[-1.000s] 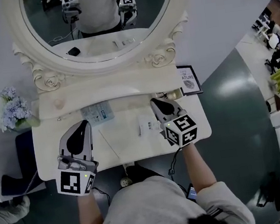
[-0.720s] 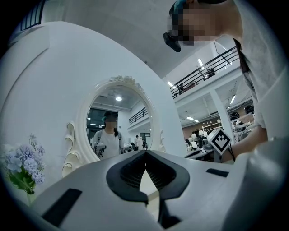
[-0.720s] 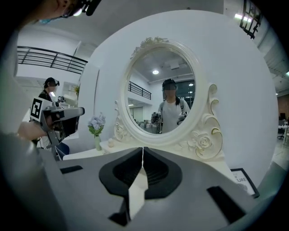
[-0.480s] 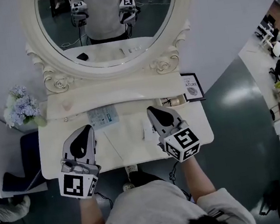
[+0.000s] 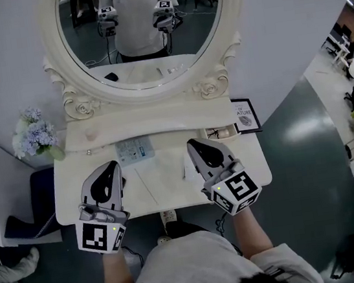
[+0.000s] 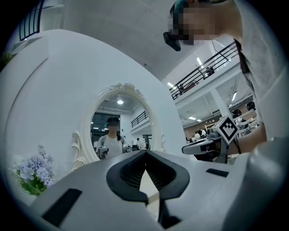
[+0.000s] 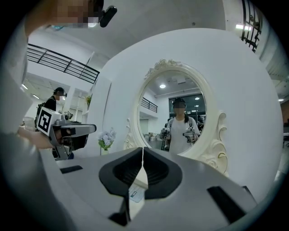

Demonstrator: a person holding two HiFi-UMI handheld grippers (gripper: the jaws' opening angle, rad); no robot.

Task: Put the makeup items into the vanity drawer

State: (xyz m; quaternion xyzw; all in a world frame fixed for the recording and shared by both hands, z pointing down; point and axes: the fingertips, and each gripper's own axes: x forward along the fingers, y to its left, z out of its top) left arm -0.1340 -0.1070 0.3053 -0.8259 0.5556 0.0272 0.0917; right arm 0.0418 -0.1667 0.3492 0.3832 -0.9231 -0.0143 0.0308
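Observation:
On the cream vanity top [image 5: 164,188] lie a blue-and-white packet [image 5: 134,151], a white sachet [image 5: 187,165] and a few small makeup items [image 5: 219,133] at the back right. A small pale item [image 5: 90,135] sits on the raised shelf. My left gripper [image 5: 111,166] hovers over the left half of the top, shut with its jaws together and empty [image 6: 145,156]. Over the right half, beside the white sachet, my right gripper [image 5: 194,144] is also shut on nothing [image 7: 142,151]. The drawer front is out of sight under the table's front edge.
A large oval mirror [image 5: 143,38] in a carved cream frame stands behind the shelf. Blue flowers [image 5: 34,135] stand at the left end and a small framed print [image 5: 244,114] at the right. A dark stool [image 5: 32,203] sits left of the vanity.
The head view has tilted, so the vanity sits lower and more centred in the picture. Both grippers stay shut, over about the same spots on the top.

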